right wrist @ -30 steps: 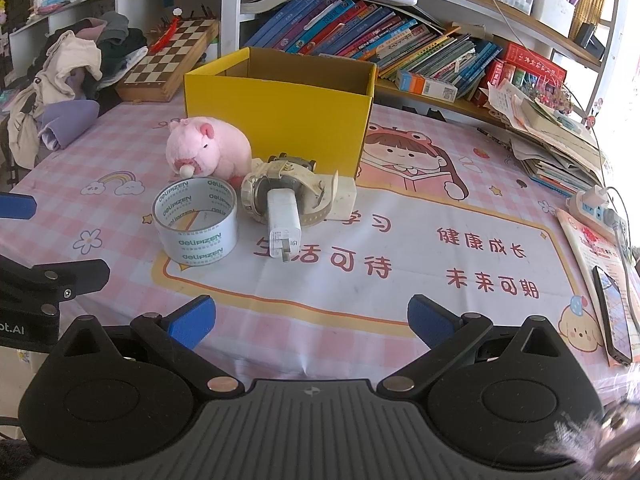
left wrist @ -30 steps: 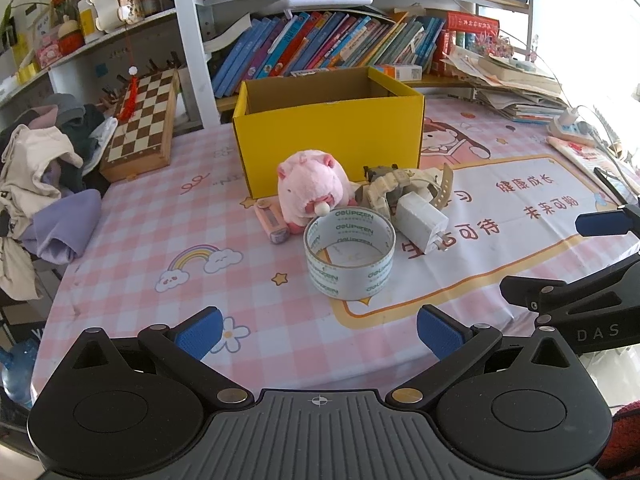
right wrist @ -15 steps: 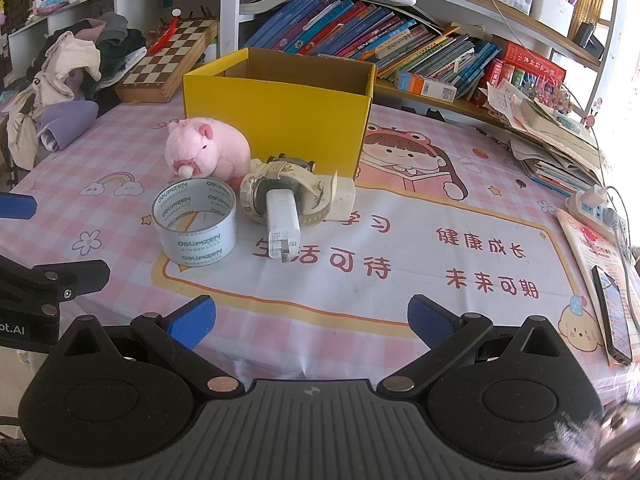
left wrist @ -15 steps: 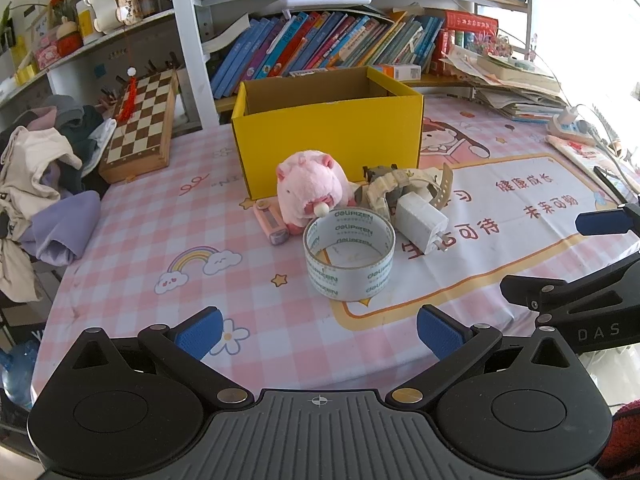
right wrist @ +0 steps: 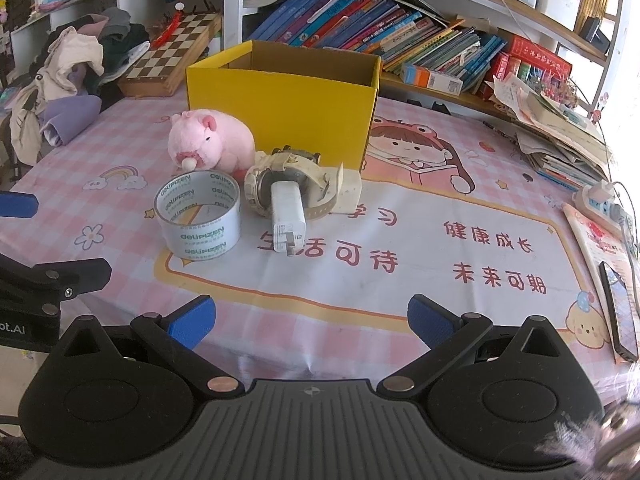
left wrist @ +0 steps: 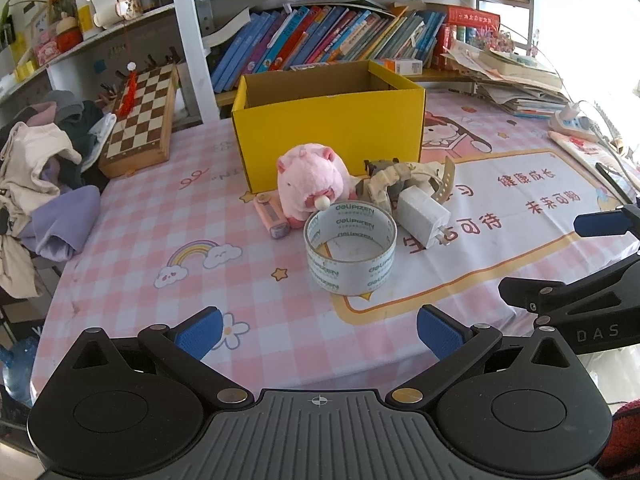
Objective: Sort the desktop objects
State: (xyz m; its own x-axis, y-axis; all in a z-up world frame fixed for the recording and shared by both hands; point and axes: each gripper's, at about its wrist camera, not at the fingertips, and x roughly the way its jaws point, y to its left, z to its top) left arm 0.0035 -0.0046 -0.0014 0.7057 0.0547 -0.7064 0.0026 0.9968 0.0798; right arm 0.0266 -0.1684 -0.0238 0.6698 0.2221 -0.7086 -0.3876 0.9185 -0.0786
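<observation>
An open yellow box (left wrist: 328, 132) (right wrist: 280, 108) stands at the back of the table. In front of it lie a pink plush pig (left wrist: 312, 184) (right wrist: 208, 140), a roll of clear tape (left wrist: 350, 254) (right wrist: 198, 216), a white charger plug (left wrist: 424, 216) (right wrist: 286, 216), a beige watch (left wrist: 400, 178) (right wrist: 288, 176) and a small pink device (left wrist: 272, 216). My left gripper (left wrist: 318, 332) is open and empty, near the table's front edge. My right gripper (right wrist: 312, 318) is open and empty, also at the front edge, apart from the objects.
A chessboard (left wrist: 140, 120) and a pile of clothes (left wrist: 36, 176) lie at the left. Books (right wrist: 400, 44) fill the shelf behind. Papers, a power strip (right wrist: 600, 204) and a phone (right wrist: 618, 312) lie at the right edge.
</observation>
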